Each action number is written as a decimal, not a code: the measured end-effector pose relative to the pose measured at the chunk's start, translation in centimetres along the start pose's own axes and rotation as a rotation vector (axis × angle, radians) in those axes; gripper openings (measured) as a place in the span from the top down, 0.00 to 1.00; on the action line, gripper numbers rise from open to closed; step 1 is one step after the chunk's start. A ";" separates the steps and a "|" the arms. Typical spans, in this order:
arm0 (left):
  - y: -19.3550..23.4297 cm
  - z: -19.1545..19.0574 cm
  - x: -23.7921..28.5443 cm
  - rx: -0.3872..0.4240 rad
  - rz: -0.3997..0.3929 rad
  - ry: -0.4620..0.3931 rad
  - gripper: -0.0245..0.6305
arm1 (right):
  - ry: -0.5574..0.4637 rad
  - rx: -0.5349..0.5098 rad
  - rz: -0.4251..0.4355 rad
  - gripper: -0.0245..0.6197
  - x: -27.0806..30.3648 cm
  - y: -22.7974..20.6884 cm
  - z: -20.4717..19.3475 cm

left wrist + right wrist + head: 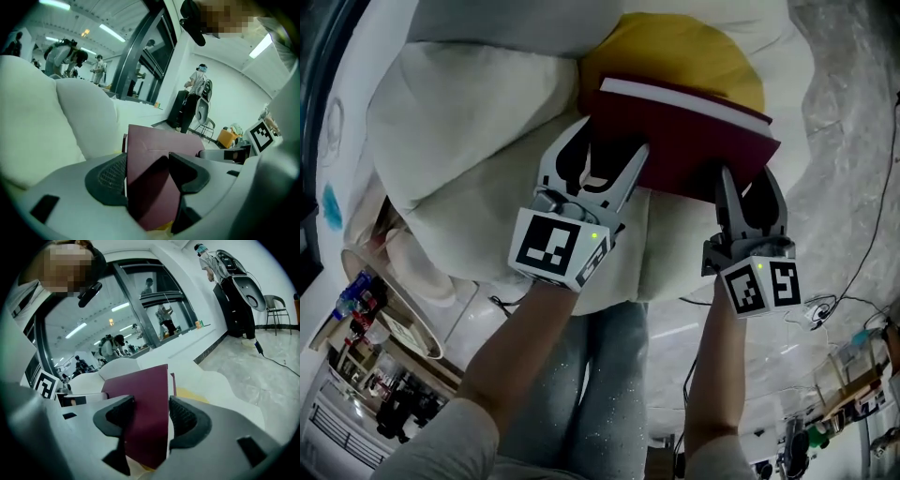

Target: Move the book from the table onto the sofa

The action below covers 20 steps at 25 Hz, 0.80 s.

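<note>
1. Your left tool [607, 156] and right tool [746, 187] each clamp the one maroon book [694, 131] at its near edge.
2. Ahead of both tools, the book hangs over the white sofa [469, 122] and one yellow cushion [675, 52], seemingly just clear of them.

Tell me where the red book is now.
In the head view the book is top centre, gripped between the left gripper and right gripper, over the yellow cushion on the white sofa.
</note>
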<state>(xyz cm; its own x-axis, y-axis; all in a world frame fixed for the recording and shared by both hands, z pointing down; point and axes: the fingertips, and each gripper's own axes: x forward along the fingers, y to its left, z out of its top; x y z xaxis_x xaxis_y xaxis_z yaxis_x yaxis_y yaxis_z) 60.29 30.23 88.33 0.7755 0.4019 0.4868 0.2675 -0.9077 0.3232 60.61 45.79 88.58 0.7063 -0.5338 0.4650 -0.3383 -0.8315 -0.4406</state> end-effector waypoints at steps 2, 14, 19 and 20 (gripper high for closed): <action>0.9 -0.8 0.7 0.009 0.000 0.014 0.56 | 0.022 -0.012 0.004 0.56 0.9 -0.3 -1.1; 3.7 -5.5 2.8 -0.026 0.028 0.114 0.56 | 0.154 -0.032 0.001 0.56 4.0 -1.4 -6.0; 4.0 -6.6 3.8 -0.054 0.020 0.128 0.55 | 0.178 -0.015 -0.025 0.56 4.5 -2.0 -6.8; 4.0 -6.7 4.0 -0.053 0.016 0.127 0.55 | 0.181 -0.011 -0.026 0.56 4.5 -2.2 -6.8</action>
<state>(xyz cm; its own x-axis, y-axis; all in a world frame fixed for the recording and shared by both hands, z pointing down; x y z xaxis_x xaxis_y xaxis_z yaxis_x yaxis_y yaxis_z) 60.67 29.00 97.00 0.7000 0.4024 0.5900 0.2226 -0.9079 0.3552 60.32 44.19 96.91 0.5922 -0.5302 0.6068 -0.3291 -0.8465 -0.4185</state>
